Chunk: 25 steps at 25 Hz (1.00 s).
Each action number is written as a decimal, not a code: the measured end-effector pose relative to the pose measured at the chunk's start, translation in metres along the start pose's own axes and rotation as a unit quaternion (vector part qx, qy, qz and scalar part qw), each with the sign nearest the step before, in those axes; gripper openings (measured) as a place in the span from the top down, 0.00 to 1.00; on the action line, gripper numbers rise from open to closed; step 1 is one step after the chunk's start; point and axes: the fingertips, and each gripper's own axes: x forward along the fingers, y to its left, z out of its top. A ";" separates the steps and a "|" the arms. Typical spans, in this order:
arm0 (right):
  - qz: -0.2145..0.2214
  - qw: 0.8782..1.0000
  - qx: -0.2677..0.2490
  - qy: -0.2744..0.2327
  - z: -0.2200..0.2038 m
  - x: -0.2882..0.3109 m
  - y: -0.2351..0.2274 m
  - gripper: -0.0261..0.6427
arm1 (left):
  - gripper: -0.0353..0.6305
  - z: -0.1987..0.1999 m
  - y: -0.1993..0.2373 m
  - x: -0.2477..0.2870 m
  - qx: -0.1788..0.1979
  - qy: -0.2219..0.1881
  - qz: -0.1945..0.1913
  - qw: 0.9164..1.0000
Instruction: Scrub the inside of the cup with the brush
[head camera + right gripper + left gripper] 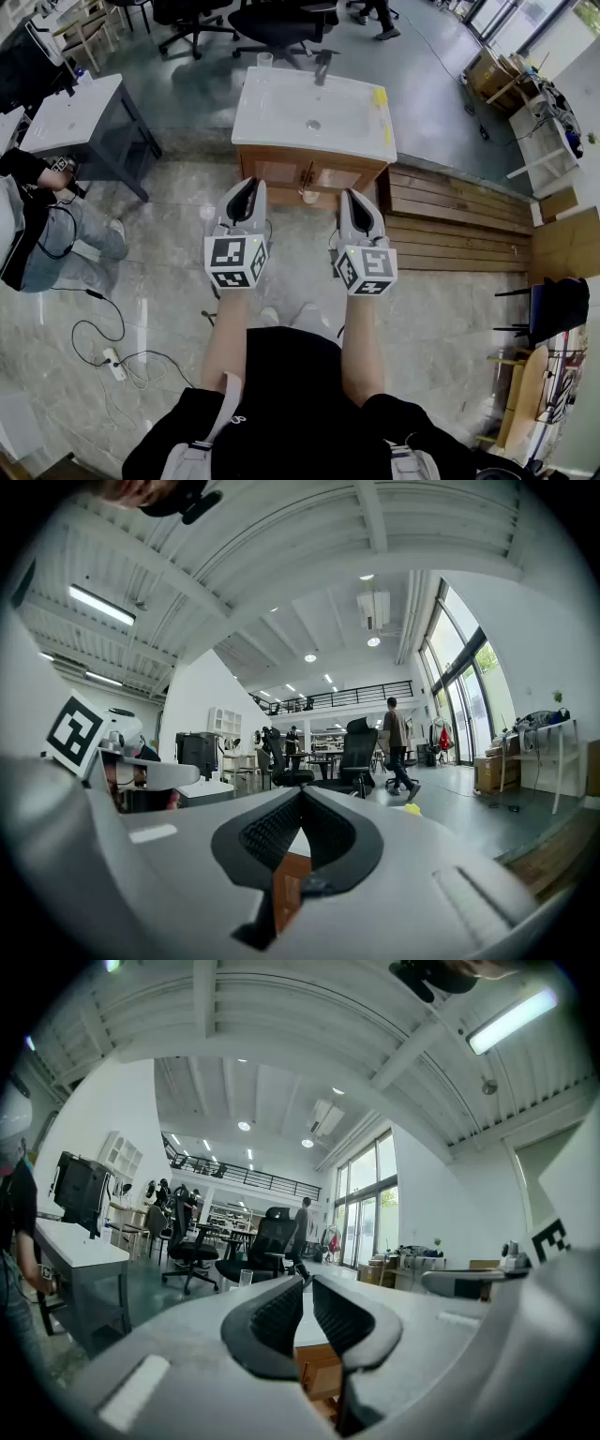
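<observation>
While both face a white rectangular sink [281, 117] | left gripper [247, 184]: ribbed jaws narrowly apart, empty | right gripper [353, 195]: jaws touching

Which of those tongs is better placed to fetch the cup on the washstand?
Probably left: the left tongs face the washstand half where the cup stands; the right tongs face the other half. Both empty.

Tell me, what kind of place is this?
Probably a big open office or workshop. There are rolling office chairs, a desk, and tall windows under a high ceiling. A white sink counter stands there too.
</observation>
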 end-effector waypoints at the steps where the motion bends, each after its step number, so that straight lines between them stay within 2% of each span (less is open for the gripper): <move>1: -0.003 1.000 0.005 -0.003 0.000 0.001 0.000 0.97 | 0.90 0.000 0.001 0.001 -0.001 0.000 -0.001 1.000; 5: -0.012 0.999 0.027 -0.013 0.001 0.002 -0.002 0.96 | 0.90 -0.001 0.004 0.003 -0.005 0.003 -0.004 1.000; 13: -0.024 0.999 0.028 -0.013 0.004 0.003 -0.007 0.96 | 0.90 -0.001 0.011 0.008 -0.016 0.000 -0.007 1.000; 25: -0.009 1.000 0.014 -0.012 0.014 0.029 0.005 0.96 | 0.90 0.005 0.036 0.017 -0.032 -0.007 0.004 0.999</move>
